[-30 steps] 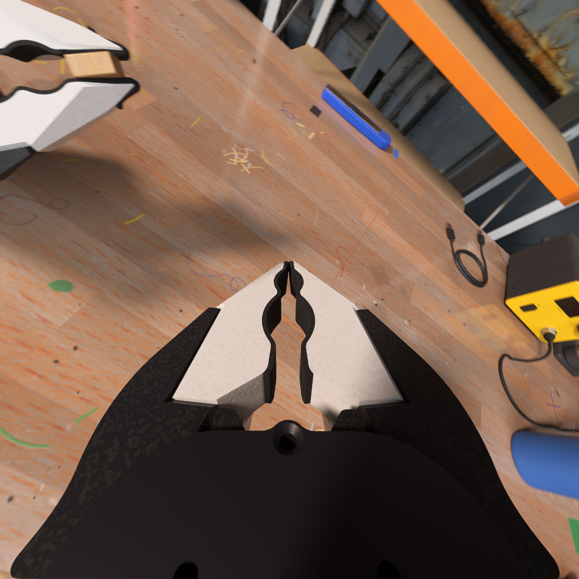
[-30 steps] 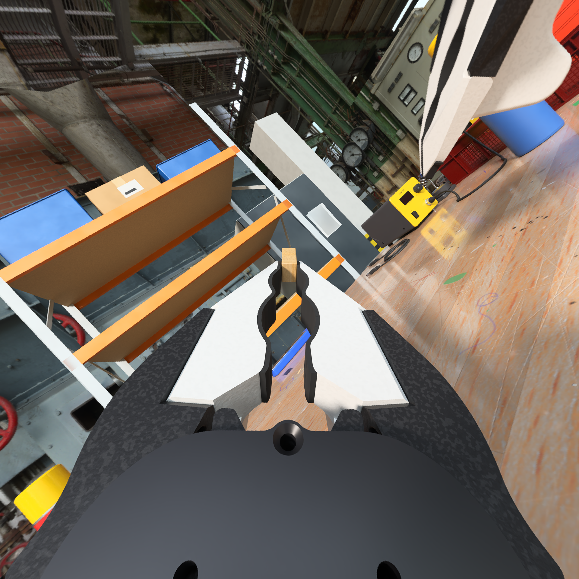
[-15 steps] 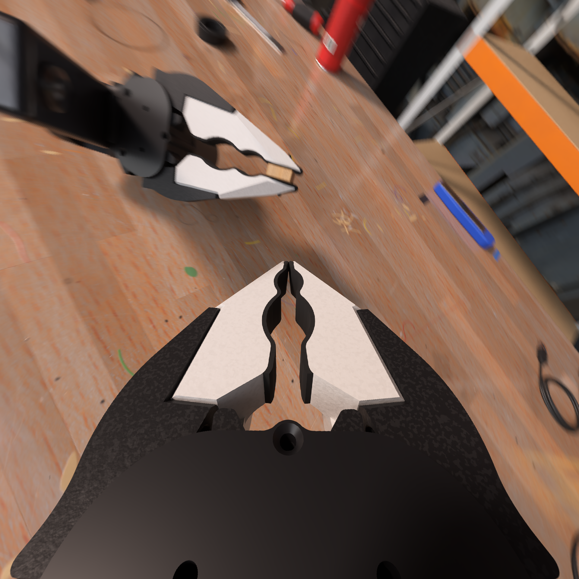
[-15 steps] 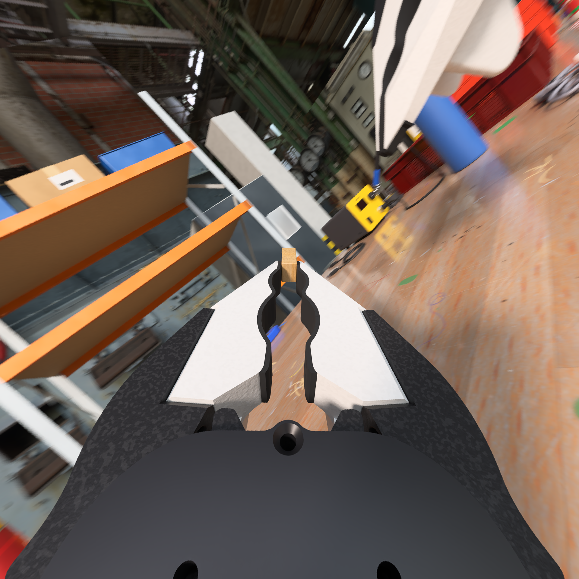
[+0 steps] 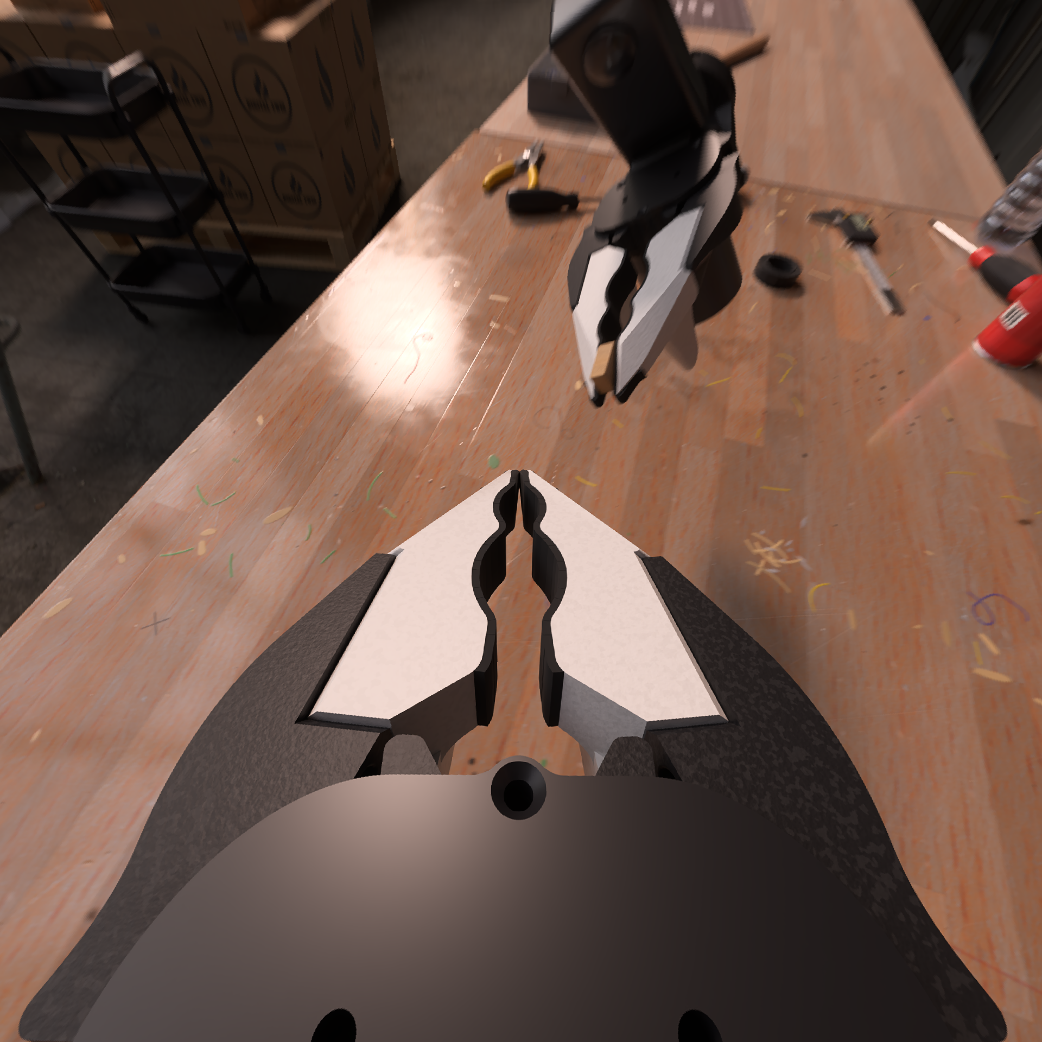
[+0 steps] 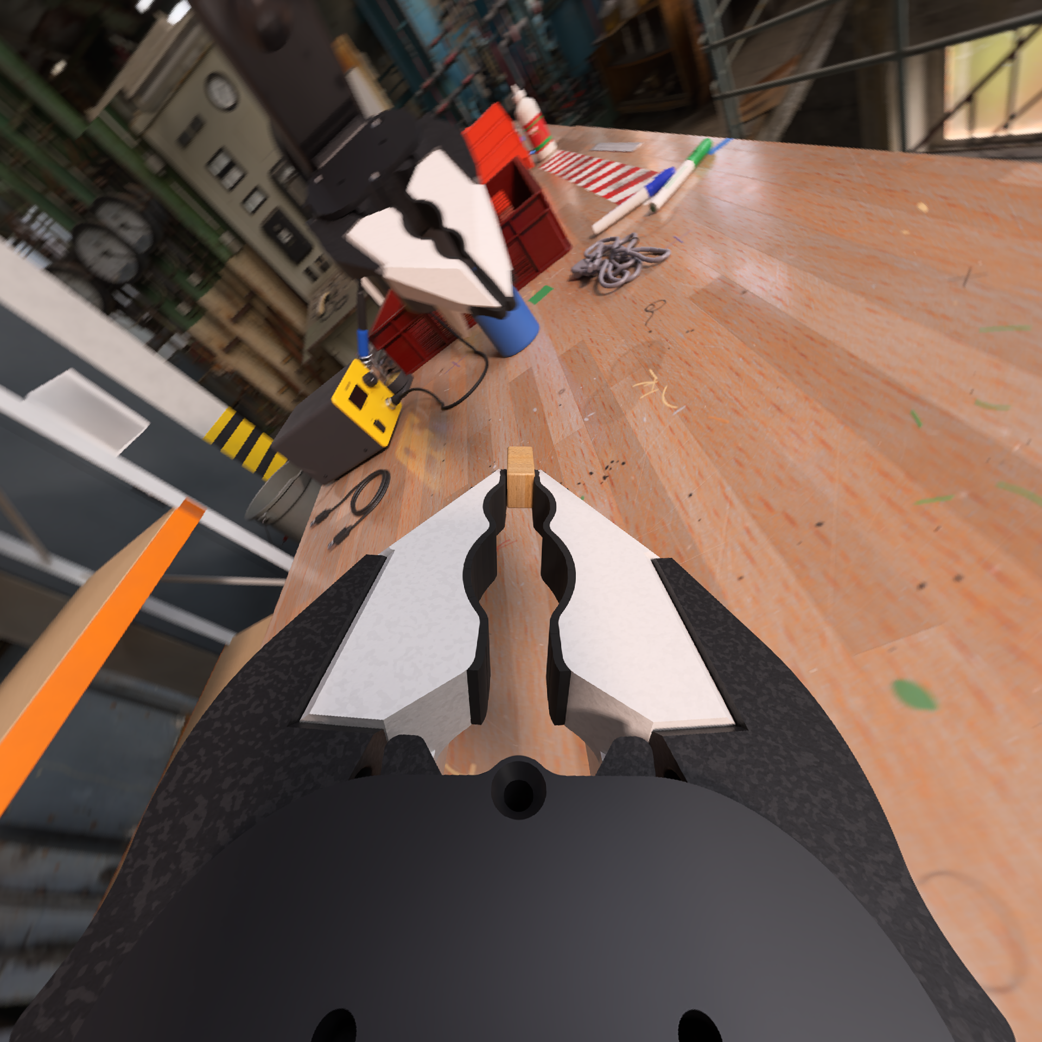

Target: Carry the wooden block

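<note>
A pale tan wooden block (image 6: 519, 479) shows between white-faced jaws edged in black, on a speckled black gripper body (image 6: 520, 490). The reddish-brown planked wooden tabletop (image 6: 789, 451) is flecked with green and yellow shavings. On it sit a dark grey box with a yellow front panel (image 6: 349, 423), a coiled black cable (image 6: 366, 496), a blue cylinder (image 6: 507, 330), dark red slatted crates (image 6: 519, 225), a red-and-white striped mat (image 6: 592, 172), a tangled grey cord (image 6: 620, 262), and white markers capped blue and green (image 6: 659, 189). Elsewhere lie yellow-handled pliers (image 5: 513, 169), a black ring (image 5: 778, 269) and a red tool with a black grip (image 5: 1009, 327).
</note>
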